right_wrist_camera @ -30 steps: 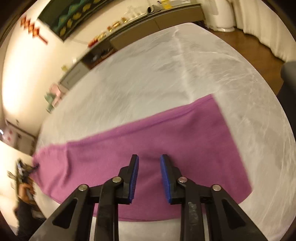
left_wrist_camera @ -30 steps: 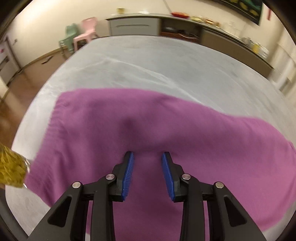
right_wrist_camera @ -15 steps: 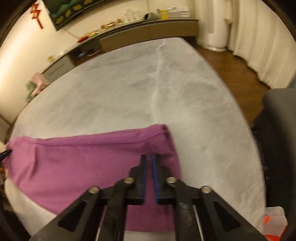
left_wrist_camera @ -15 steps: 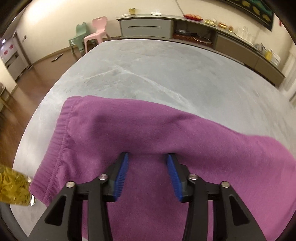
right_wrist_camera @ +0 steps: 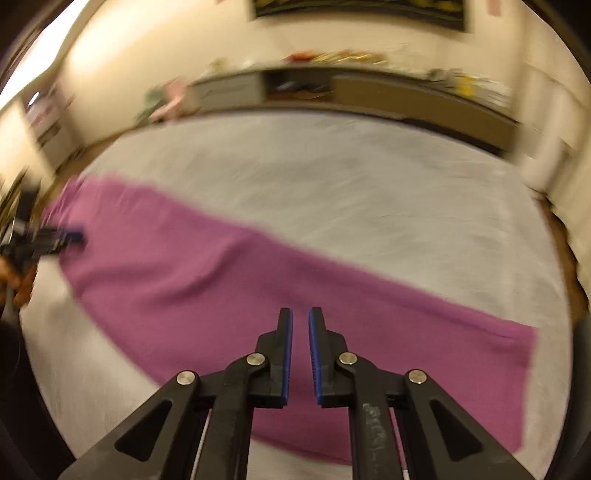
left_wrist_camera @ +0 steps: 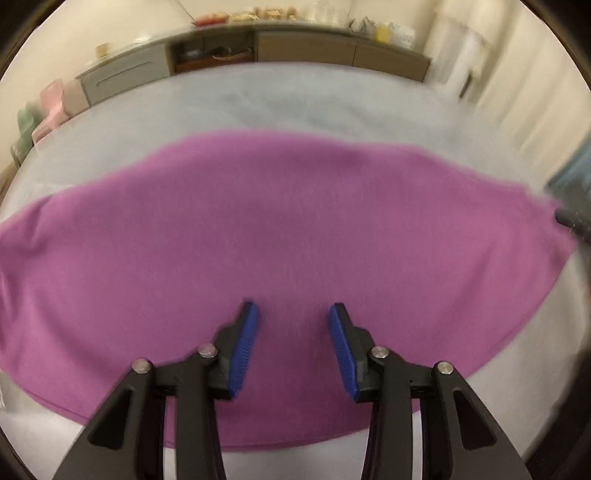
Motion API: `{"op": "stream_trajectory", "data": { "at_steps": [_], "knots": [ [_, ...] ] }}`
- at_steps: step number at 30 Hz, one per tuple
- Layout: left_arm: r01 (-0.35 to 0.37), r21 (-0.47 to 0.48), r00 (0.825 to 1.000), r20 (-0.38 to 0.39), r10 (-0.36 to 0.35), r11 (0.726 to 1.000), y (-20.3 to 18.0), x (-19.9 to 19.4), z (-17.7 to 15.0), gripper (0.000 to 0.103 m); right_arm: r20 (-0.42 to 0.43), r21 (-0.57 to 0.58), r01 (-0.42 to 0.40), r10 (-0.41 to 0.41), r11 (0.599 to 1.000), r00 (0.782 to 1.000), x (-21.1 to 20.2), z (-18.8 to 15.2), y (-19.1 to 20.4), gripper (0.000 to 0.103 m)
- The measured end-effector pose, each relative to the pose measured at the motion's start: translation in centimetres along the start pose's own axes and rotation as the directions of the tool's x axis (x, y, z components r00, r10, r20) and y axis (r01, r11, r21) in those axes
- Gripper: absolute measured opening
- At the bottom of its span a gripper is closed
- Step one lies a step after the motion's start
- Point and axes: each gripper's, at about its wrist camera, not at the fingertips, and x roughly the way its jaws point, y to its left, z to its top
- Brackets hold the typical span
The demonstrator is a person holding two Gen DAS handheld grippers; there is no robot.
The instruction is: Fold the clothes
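A purple garment (left_wrist_camera: 280, 236) lies spread flat on a pale grey table (left_wrist_camera: 295, 99), filling the middle of the left wrist frame from the left edge almost to the right edge. The left gripper (left_wrist_camera: 294, 343) rises from the bottom centre of that frame, its blue-padded fingers (left_wrist_camera: 245, 347) spread well apart over the cloth's near part with nothing between them. Whether the pads touch the fabric cannot be told.

In the right wrist frame the same garment (right_wrist_camera: 236, 280) runs as a long band from the upper left to the lower right, its squared end near the right edge. The right gripper (right_wrist_camera: 300, 350) comes up from the bottom centre, its jaws nearly together with a narrow gap showing between the blue pads (right_wrist_camera: 287, 354); no cloth is pinched in that gap. At the far left edge of this frame the left gripper (right_wrist_camera: 70, 236) appears small and blurred at the garment's far end, with part of a hand (right_wrist_camera: 16, 280) below it.

Both frames are smeared by motion blur. Behind the table, along the top of each frame, a long low cabinet (left_wrist_camera: 303, 48) lines a cream wall, its top crowded with small items too blurred to identify. Pink and green chairs (left_wrist_camera: 44, 118) stand at the upper left of the left wrist frame. A dark framed picture (right_wrist_camera: 354, 11) hangs on the wall at the top of the right wrist frame.
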Motion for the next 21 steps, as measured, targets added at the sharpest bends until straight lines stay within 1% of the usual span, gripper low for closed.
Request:
{"op": "stream_trajectory", "data": {
  "at_steps": [1,2,3,4,5,6,7,9,10,11,13,14,15,16,17,19,20,21],
  "knots": [
    [-0.023,0.033,1.000,0.009,0.022,0.999,-0.7,0.1,-0.4,0.043,-0.030,-0.046,0.025,-0.027,0.999,0.999,0.7,-0.4,0.3,0.010],
    [-0.015,0.028,1.000,0.006,0.014,0.999,-0.4,-0.2,-0.5,0.043,-0.055,-0.092,0.058,-0.063,0.994,0.996,1.2,-0.9,0.6,0.015],
    [-0.010,0.018,1.000,0.000,0.010,1.000,0.1,-0.6,-0.6,0.043,-0.078,-0.139,0.090,-0.101,0.986,0.992,1.7,-1.4,0.9,0.025],
    [-0.006,0.009,1.000,-0.006,0.006,1.000,0.6,-0.9,-0.7,0.043,-0.099,-0.123,0.107,-0.120,0.987,0.988,1.8,-1.7,0.2,0.032],
    [-0.005,0.000,1.000,-0.012,0.005,1.000,1.1,-1.2,-0.8,0.043,-0.120,-0.092,0.122,-0.133,0.988,0.984,1.8,-1.9,-0.7,0.043],
    [-0.016,-0.006,1.000,-0.018,0.016,1.000,1.9,-1.6,-0.8,0.043,-0.137,-0.061,0.131,-0.138,0.990,0.981,1.8,-2.2,-1.6,0.048],
    [-0.030,-0.018,0.999,-0.026,0.029,0.999,2.8,-1.9,-0.9,0.043,-0.151,-0.031,0.138,-0.141,0.990,0.978,1.8,-2.5,-2.4,0.048],
    [-0.072,-0.068,0.997,-0.021,0.071,0.995,5.5,-3.2,-1.3,0.043,-0.156,-0.021,0.178,-0.179,0.984,0.971,1.7,-2.9,-2.6,0.048],
    [-0.098,-0.101,0.995,-0.014,0.097,0.990,7.2,-4.1,-1.5,0.043,-0.144,-0.023,0.216,-0.217,0.976,0.965,1.6,-3.0,-2.3,0.047],
    [-0.124,-0.135,0.992,-0.008,0.124,0.983,8.9,-4.9,-1.8,0.043,-0.112,-0.023,0.258,-0.259,0.966,0.959,1.1,-2.7,-1.7,0.046],
    [-0.157,-0.208,0.987,0.001,0.160,0.965,12.0,-6.1,-2.4,0.043,-0.028,0.009,0.202,-0.202,0.979,0.979,0.4,-1.6,0.7,0.046],
    [-0.167,-0.247,0.985,0.003,0.173,0.955,13.5,-6.6,-2.7,0.043,0.016,0.024,0.165,-0.166,0.986,0.986,0.1,-1.0,1.9,0.046],
    [-0.173,-0.280,0.983,0.002,0.181,0.944,14.7,-6.9,-3.0,0.043,0.054,0.016,0.111,-0.111,0.994,0.992,0.2,-0.3,4.2,0.046],
    [-0.168,-0.295,0.985,-0.011,0.172,0.941,15.2,-6.8,-3.3,0.043,0.089,0.000,0.052,-0.052,0.999,0.995,0.4,0.4,6.7,0.046],
    [-0.163,-0.302,0.986,-0.023,0.164,0.939,15.4,-6.6,-3.5,0.043,0.102,-0.018,0.009,-0.007,1.000,0.995,0.6,1.2,8.8,0.046],
    [-0.161,-0.241,0.987,-0.044,0.155,0.957,13.4,-5.9,-3.6,0.043,0.082,-0.064,-0.074,0.079,0.995,0.993,2.4,1.4,13.1,0.046],
    [-0.171,-0.191,0.985,-0.046,0.165,0.967,11.9,-5.6,-3.5,0.043,0.069,-0.087,-0.116,0.122,0.989,0.990,3.4,1.3,15.3,0.046],
    [-0.191,-0.164,0.982,-0.036,0.187,0.968,11.2,-5.5,-3.3,0.043,0.047,-0.127,-0.108,0.114,0.986,0.992,4.6,0.8,16.7,0.046]
  ]
}}
